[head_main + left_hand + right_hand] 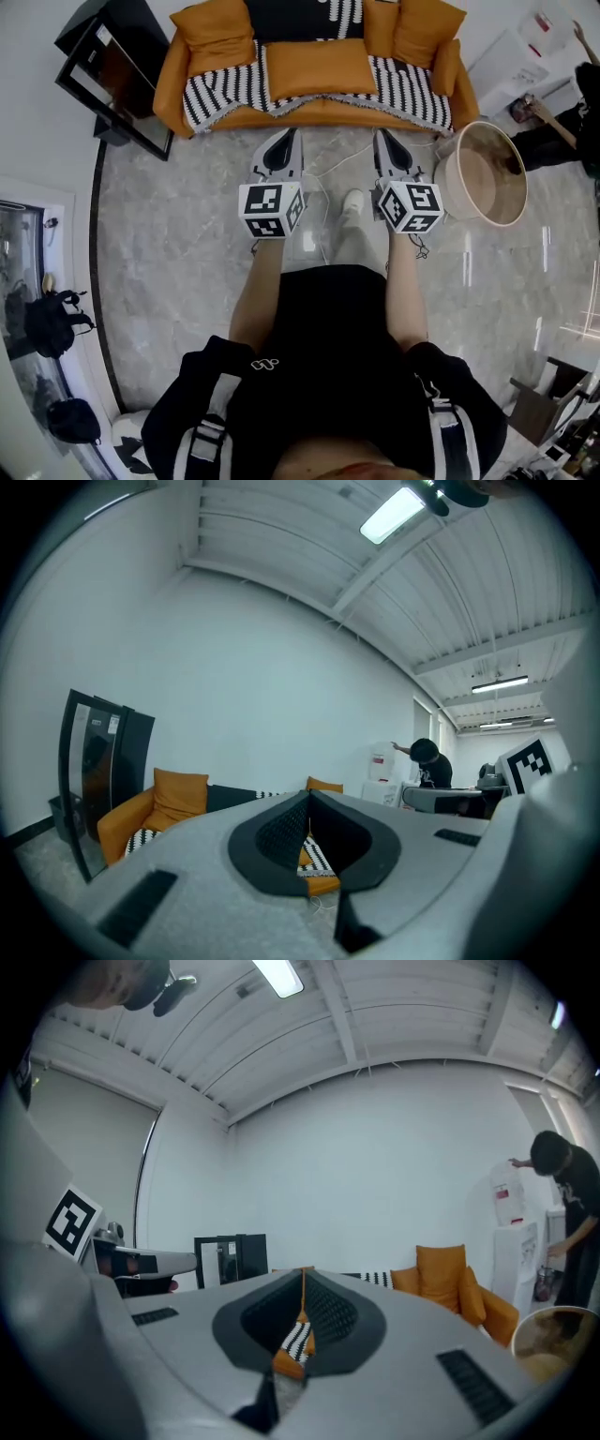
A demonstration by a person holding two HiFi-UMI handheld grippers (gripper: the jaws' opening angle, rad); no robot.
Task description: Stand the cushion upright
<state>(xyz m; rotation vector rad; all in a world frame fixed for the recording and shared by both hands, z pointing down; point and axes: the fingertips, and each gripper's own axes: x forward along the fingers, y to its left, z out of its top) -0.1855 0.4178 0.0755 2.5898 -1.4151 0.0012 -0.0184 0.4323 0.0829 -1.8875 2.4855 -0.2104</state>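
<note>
Closed, empty left gripper faces orange sofa.

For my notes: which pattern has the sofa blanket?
Black-and-white stripes; the blanket shows best in head view.

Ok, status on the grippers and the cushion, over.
Left gripper and right gripper shut, empty, short of the sofa. Cushion flat on the seat, untouched. Nothing between; round tub off to the right.

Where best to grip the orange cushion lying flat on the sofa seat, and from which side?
Probably the near long edge of the cushion, toward both front corners, from the floor side. It lies flat on the sofa seat; that edge is exposed, the far one by the backrest.
</note>
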